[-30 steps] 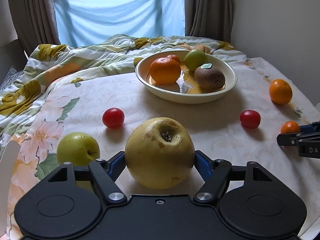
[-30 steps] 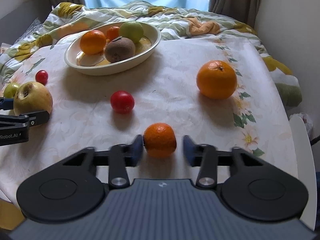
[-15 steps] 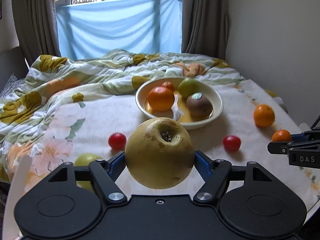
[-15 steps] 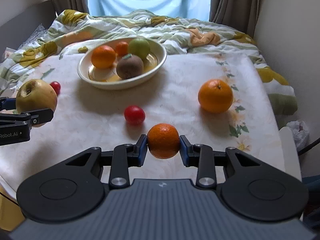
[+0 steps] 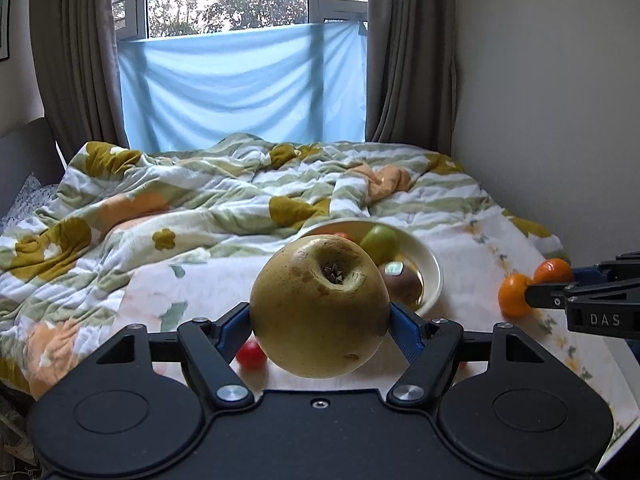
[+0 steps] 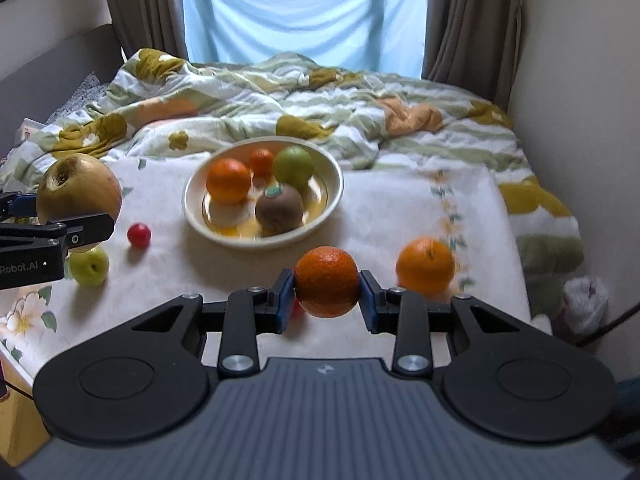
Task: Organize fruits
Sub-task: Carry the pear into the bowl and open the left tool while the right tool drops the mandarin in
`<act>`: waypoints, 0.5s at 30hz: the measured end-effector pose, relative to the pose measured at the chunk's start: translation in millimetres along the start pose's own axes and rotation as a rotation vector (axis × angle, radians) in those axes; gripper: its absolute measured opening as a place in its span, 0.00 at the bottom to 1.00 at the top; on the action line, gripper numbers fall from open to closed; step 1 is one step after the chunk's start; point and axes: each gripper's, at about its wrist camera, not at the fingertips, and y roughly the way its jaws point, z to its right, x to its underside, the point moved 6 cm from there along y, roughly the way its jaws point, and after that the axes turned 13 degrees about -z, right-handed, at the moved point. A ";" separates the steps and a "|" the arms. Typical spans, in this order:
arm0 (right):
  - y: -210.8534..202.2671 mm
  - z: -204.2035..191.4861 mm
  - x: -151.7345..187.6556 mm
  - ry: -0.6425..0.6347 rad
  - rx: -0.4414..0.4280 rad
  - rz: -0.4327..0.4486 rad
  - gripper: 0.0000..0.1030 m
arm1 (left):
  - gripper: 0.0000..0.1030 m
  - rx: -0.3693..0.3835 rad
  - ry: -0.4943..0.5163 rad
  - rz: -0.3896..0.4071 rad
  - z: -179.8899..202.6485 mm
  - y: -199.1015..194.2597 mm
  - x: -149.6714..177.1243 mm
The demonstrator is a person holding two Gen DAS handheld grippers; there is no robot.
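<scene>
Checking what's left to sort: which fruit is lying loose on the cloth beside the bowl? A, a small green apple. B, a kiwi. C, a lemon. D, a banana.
A: the small green apple lies on the cloth left of the bowl; the kiwi is in the bowl.

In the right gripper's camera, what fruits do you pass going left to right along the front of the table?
Big yellow apple in the left gripper → small green apple → red tomato → mandarin in the right gripper → orange.
</scene>
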 end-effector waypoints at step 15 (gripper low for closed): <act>39.2 20.5 -78.0 -0.102 -0.086 0.021 0.48 | 0.75 -0.032 -0.115 -0.042 12.8 60.2 -45.2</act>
